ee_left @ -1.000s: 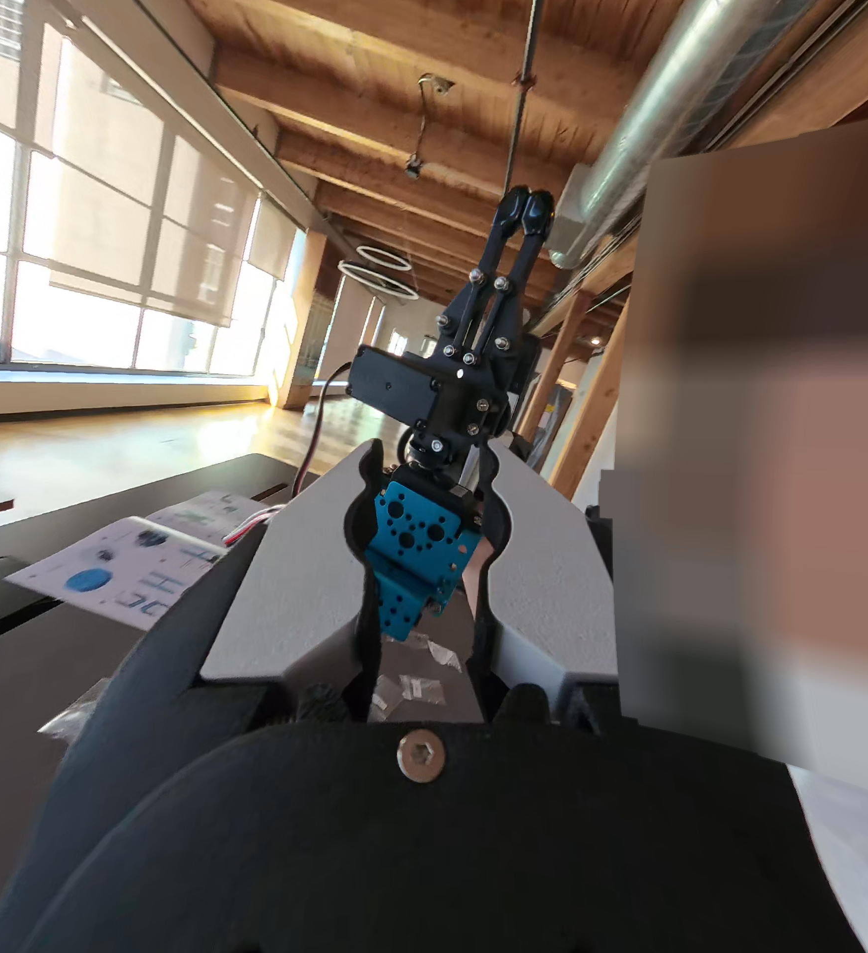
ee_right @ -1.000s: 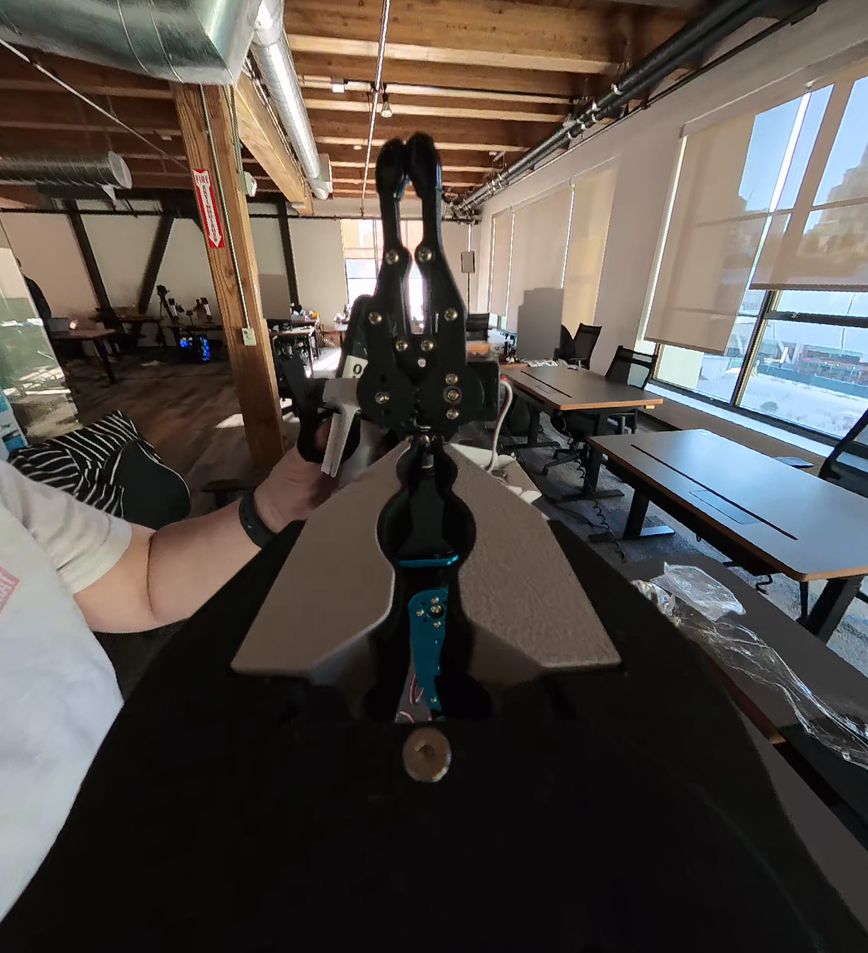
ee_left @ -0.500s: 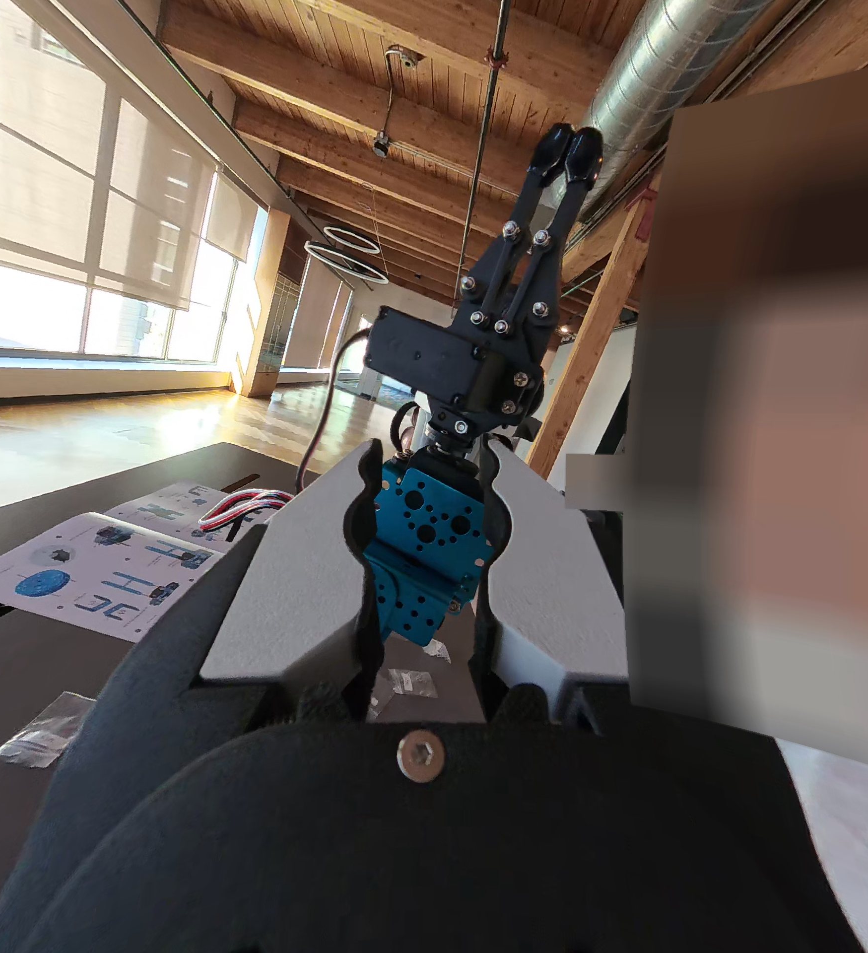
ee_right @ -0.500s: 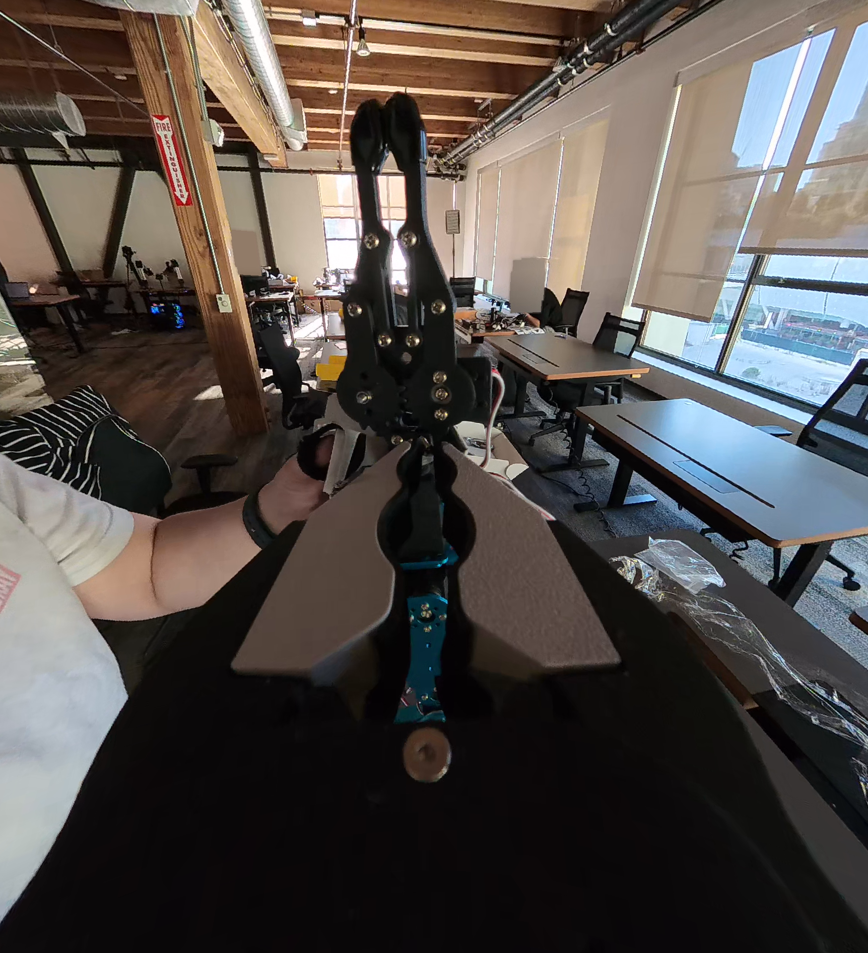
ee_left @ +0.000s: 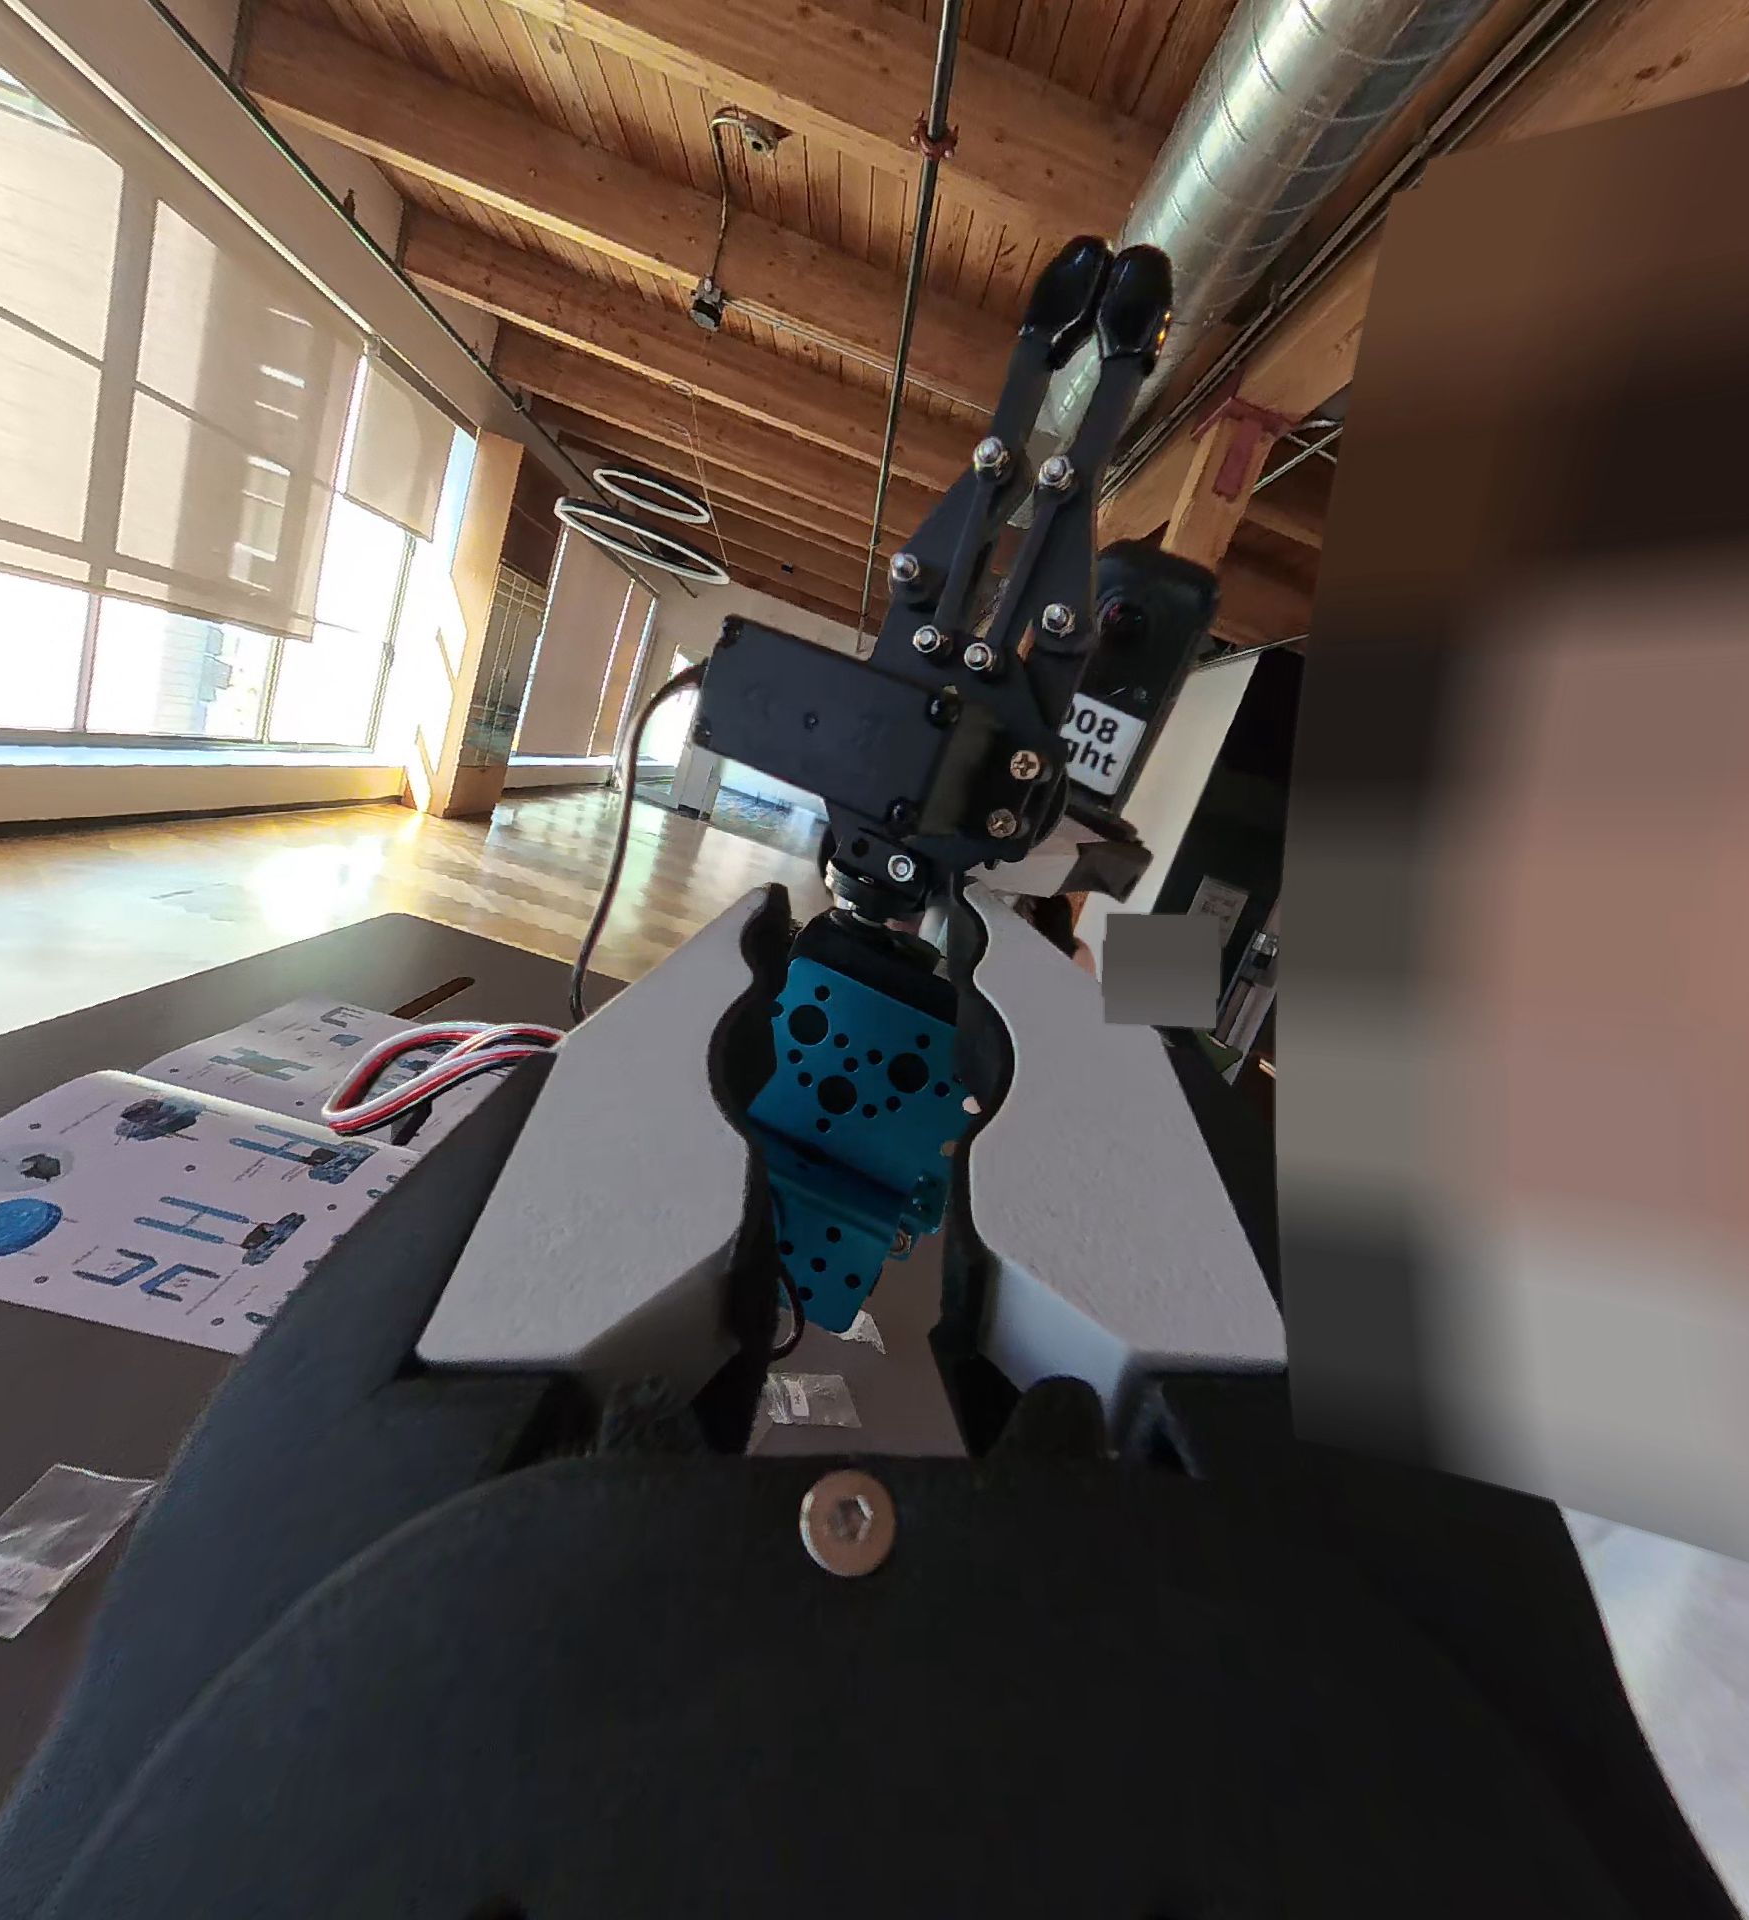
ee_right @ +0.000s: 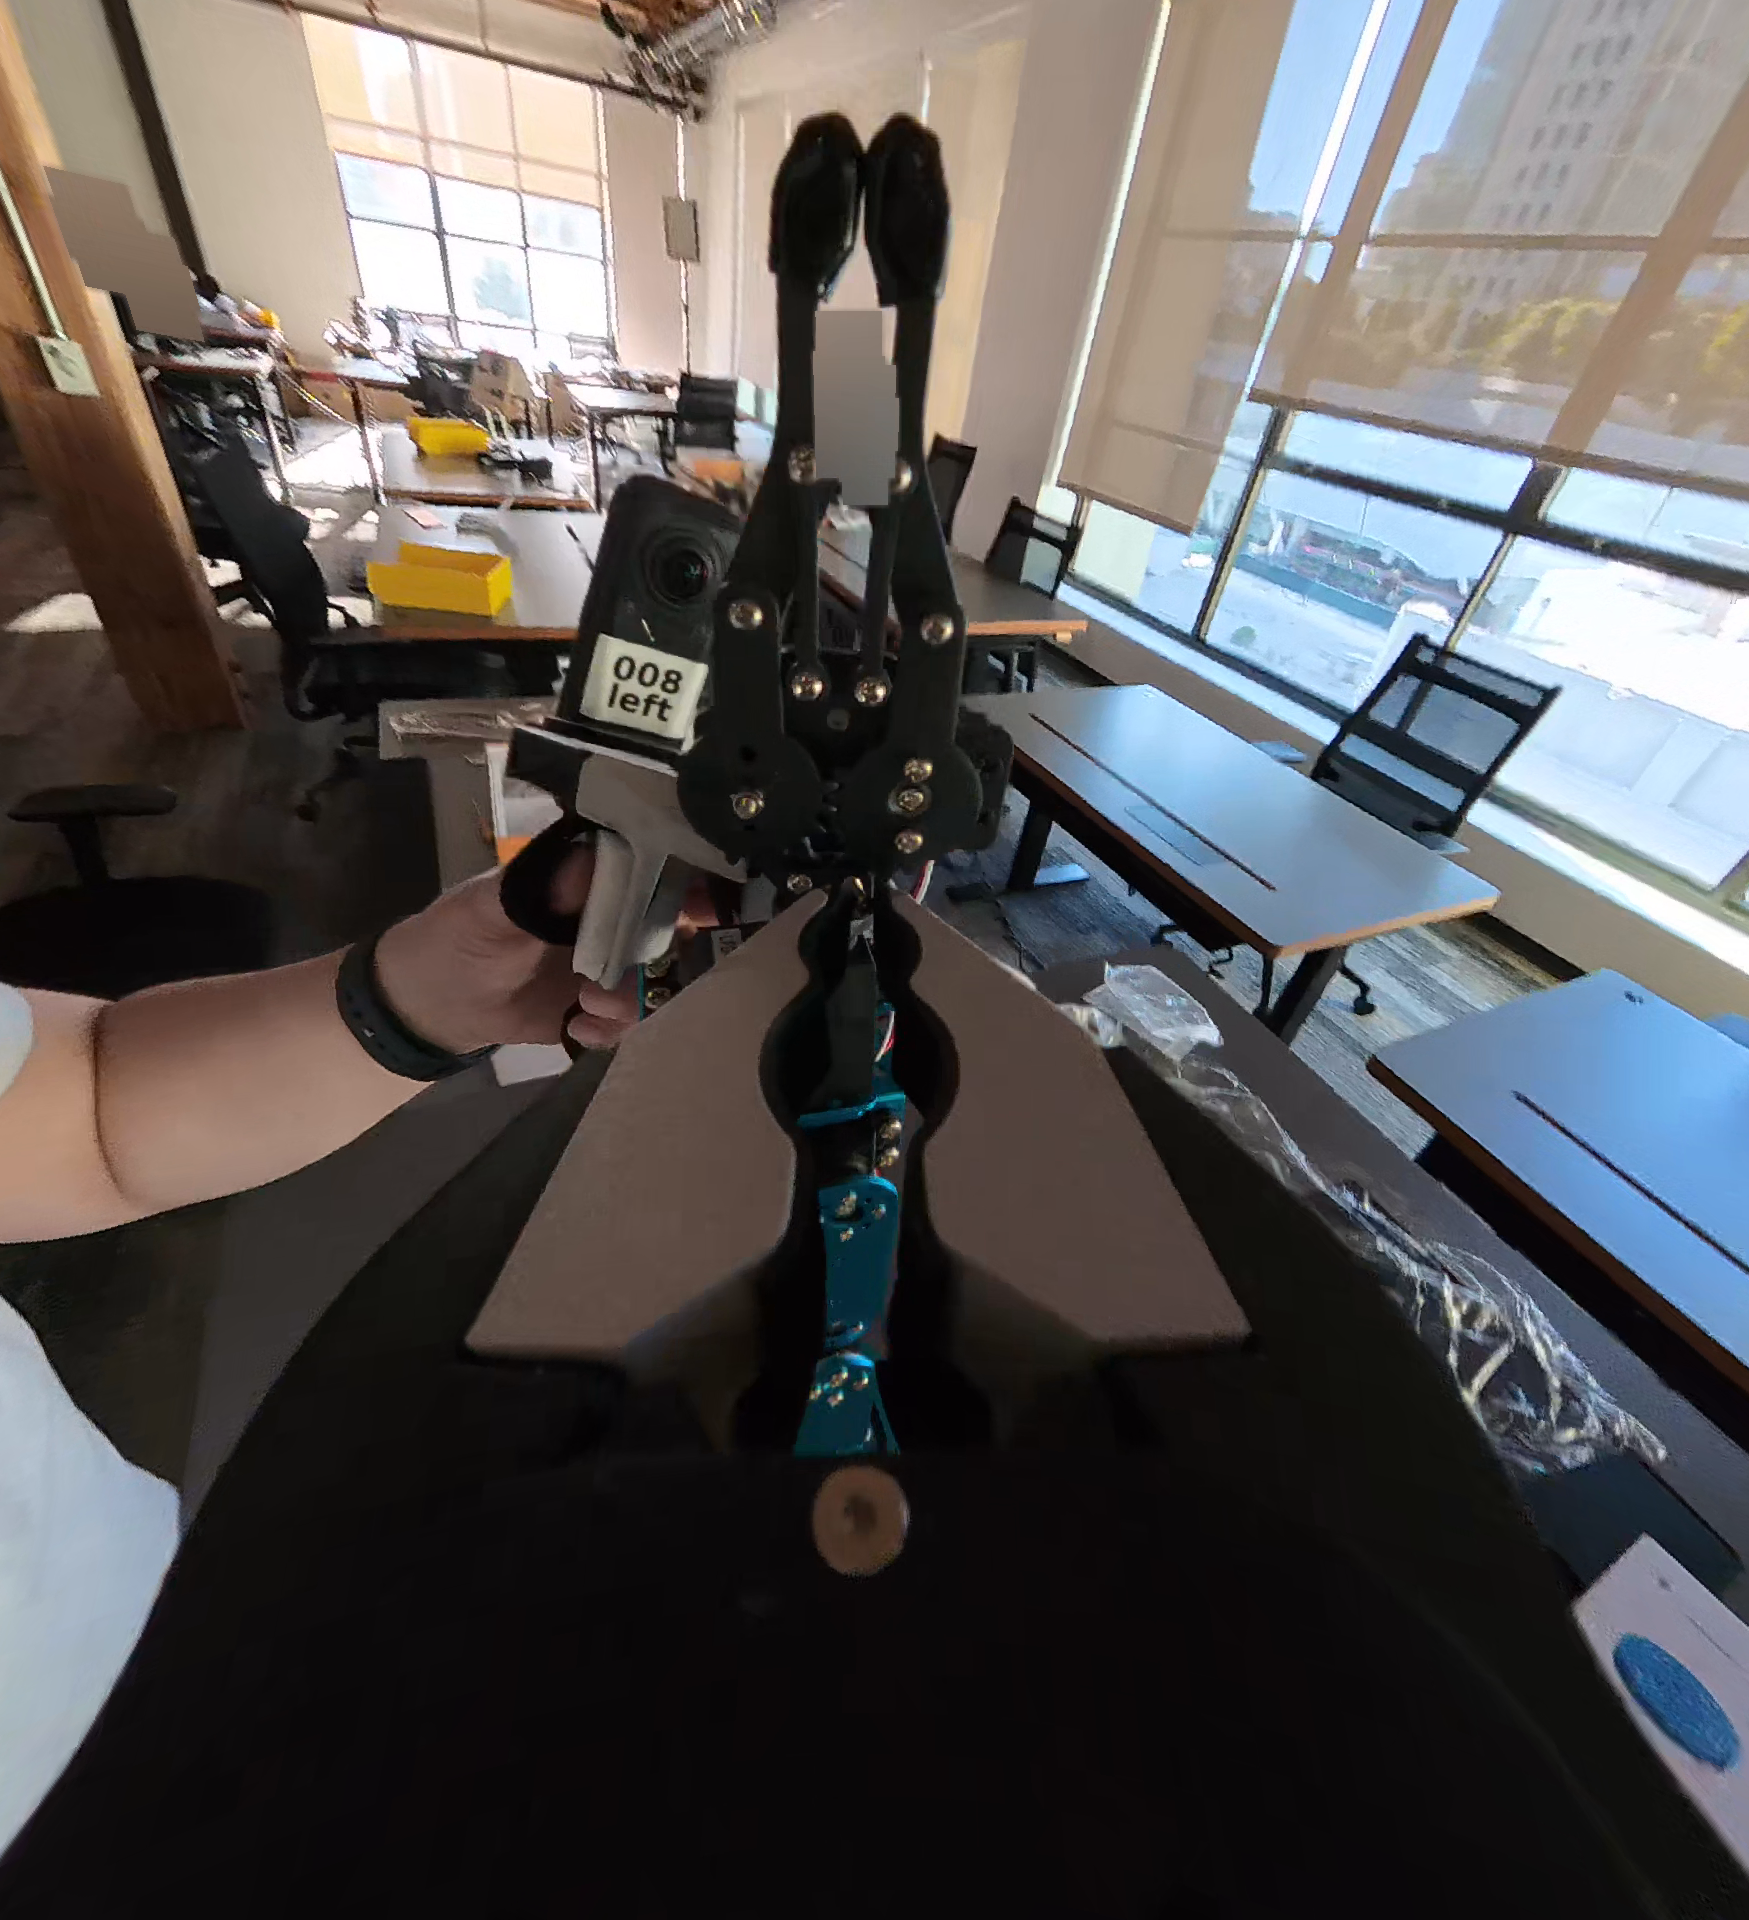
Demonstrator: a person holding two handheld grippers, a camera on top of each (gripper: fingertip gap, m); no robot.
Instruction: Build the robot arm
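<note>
Both grippers are closed on one object, a small robot arm assembly made of a blue perforated metal bracket (ee_left: pixel 854 1122) with a black servo (ee_left: pixel 828 722) and a black claw (ee_left: pixel 1041 499) mounted above it. In the left wrist view the left gripper (ee_left: pixel 862 1023) clamps the blue bracket between its two grey fingers (ee_left: pixel 621 1164), the bracket filling the notch between them. Above the bracket, the black claw rises tilted up and to the right, its two rounded tips pressed together. In the right wrist view the right gripper (ee_right: pixel 854 1049) grips the same assembly edge-on, the thin blue bracket (ee_right: pixel 849 1299) showing in the narrow gap between its fingers (ee_right: pixel 672 1174), and the claw (ee_right: pixel 854 468) stands upright above the bracket with its tips touching. Left of the claw in that view, a person's hand (ee_right: pixel 496 966) with a dark wristband holds the handle of the other gripper. A red, white and black wire bundle (ee_left: pixel 413 1070) trails left from the bracket, lying over a printed instruction sheet (ee_left: pixel 122 1195) on the dark table (ee_left: pixel 39 1382). Left of and below the bracket, a small clear plastic bag (ee_left: pixel 13 1548) lies on the table.
</note>
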